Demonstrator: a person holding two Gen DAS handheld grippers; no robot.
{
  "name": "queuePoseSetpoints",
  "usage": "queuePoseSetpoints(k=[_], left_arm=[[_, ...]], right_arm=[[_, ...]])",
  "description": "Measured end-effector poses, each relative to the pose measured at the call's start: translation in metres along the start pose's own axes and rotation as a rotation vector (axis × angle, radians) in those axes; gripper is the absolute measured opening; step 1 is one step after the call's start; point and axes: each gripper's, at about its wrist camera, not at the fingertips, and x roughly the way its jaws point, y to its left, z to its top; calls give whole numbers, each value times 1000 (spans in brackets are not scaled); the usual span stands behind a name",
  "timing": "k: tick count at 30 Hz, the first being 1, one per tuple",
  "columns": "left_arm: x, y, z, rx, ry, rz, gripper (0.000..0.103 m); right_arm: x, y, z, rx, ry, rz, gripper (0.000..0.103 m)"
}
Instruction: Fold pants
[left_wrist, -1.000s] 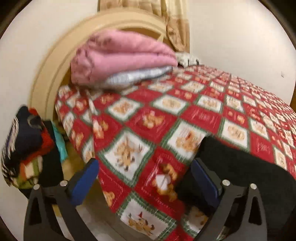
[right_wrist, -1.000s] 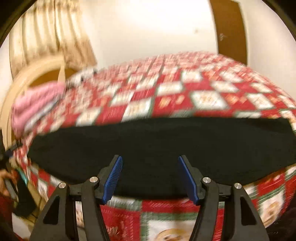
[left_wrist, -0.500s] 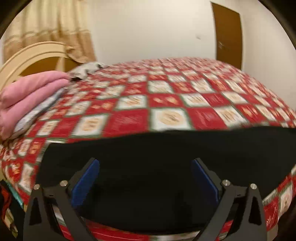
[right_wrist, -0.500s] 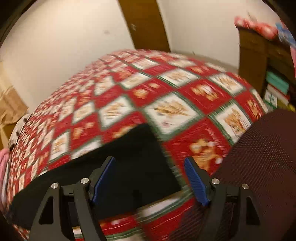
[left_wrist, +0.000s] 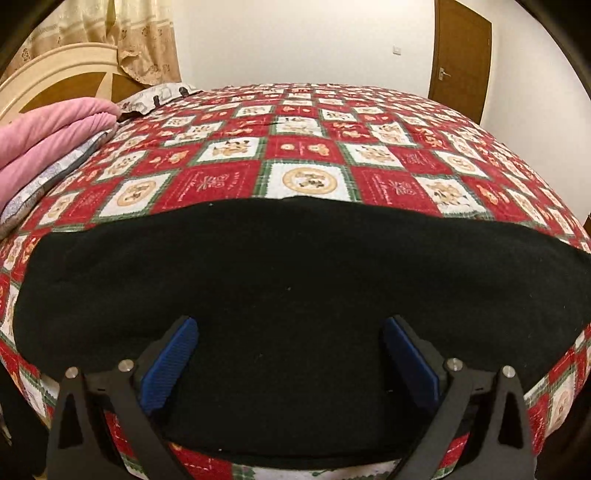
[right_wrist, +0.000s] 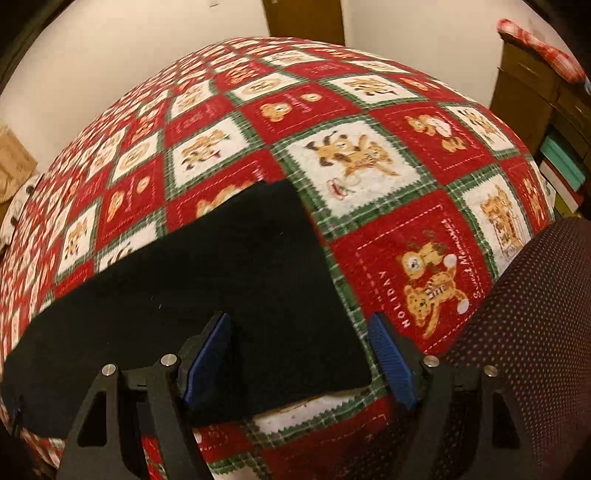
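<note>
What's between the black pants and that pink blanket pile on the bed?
Only bare quilt separates the black pants from the pink blanket pile; the left wrist view shows it.

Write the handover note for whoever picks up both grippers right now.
Left gripper: jaws open, empty, hovering over the middle of the black pants.
Right gripper: jaws open, empty, over the pants' right end.
Pants lie flat in a long strip along the near edge of the bed, on the red patchwork quilt. Which end is the waistband cannot be told.
Pink blanket is stacked at the headboard end, apart from the pants.
Done: pants spread as a narrow strip.
Left: grasp an end, fold it across, probably right end toward left, then tidy.
</note>
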Motion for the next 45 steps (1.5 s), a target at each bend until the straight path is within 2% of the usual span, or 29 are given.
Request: queuePoseSetpoints(k=[2, 3, 5, 7, 10, 12, 15, 20, 22, 25, 27, 29, 31, 35, 37, 39, 41, 43, 45], left_arm=[[0, 1, -1, -1, -2, -8, 103], [-1, 2, -1, -1, -2, -12, 103], [-1, 2, -1, 0, -4, -17, 103], [-2, 2, -1, 1, -3, -20, 103], [-3, 4, 0, 2, 5, -30, 103], [-5, 7, 0, -8, 4, -33, 103], [-6, 10, 0, -28, 5, -40, 103], [-9, 16, 0, -48, -4, -47, 103], [-10, 20, 0, -56, -8, -49, 103], [-11, 26, -1, -64, -9, -44, 103], [-12, 31, -1, -69, -11, -40, 103], [-12, 37, -2, -80, -12, -39, 103], [-12, 39, -2, -86, -13, -45, 103], [-9, 38, -3, -75, -12, -38, 103], [-9, 36, -4, -61, -15, -31, 103], [-10, 35, -3, -59, -16, -35, 103], [-10, 35, -3, -61, -15, -40, 103], [-10, 33, -3, -62, -12, -40, 103], [-11, 30, -3, -58, -11, -45, 103]], right_arm=[[-1, 3, -3, -23, 11, 41, 52], [-2, 4, -5, -18, 17, 67, 48], [-4, 2, -6, -10, 11, 95, 29], [-8, 4, -7, 19, -4, 122, 20], [-35, 25, -14, -5, -78, 153, 19], [-61, 59, -18, -93, -142, 187, 19], [-89, 115, -27, -212, -172, 287, 19], [-91, 216, -63, -403, -109, 470, 19], [-78, 253, -82, -468, -69, 521, 19], [-52, 292, -109, -533, -14, 547, 22], [-39, 303, -123, -560, 9, 554, 30], [-31, 310, -134, -555, 50, 591, 61], [-38, 312, -141, -560, 30, 647, 74], [-58, 300, -145, -552, 57, 785, 74], [-76, 288, -141, -543, -20, 818, 74], [-88, 275, -130, -523, -106, 777, 70], [-85, 264, -112, -477, -125, 728, 45], [-73, 263, -101, -435, -109, 661, 42], [-59, 269, -101, -419, -70, 663, 42]])
